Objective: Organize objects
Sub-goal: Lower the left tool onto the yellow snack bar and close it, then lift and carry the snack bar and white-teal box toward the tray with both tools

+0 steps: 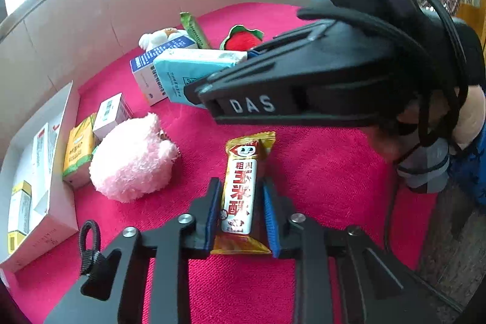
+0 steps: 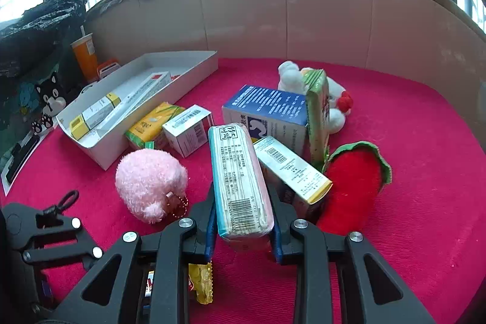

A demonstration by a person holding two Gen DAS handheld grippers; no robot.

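Note:
A yellow and white snack bar (image 1: pixel 243 187) lies lengthwise on the pink cloth, and my left gripper (image 1: pixel 241 211) is shut on it, blue pads against its two long sides. In the right wrist view one end of the snack bar (image 2: pixel 202 281) shows below the right gripper's frame. My right gripper (image 2: pixel 241 208) is shut on a light blue tissue pack (image 2: pixel 240 181), which sticks out ahead of the fingers. From the left wrist view the right gripper (image 1: pixel 197 94) reaches in from the right above the cloth, with the tissue pack (image 1: pixel 188 66) at its tip.
A white open box (image 2: pixel 109 151) holding long cartons stands at the left. Beside it are a yellow-green carton (image 2: pixel 152 123), a small white box (image 2: pixel 188 129) and a pink plush (image 2: pixel 150 184). A blue-white carton (image 2: pixel 267 108), a strawberry plush (image 2: pixel 352 187) and a white plush (image 2: pixel 291 78) crowd the middle. A cardboard wall (image 2: pixel 303 14) closes the back.

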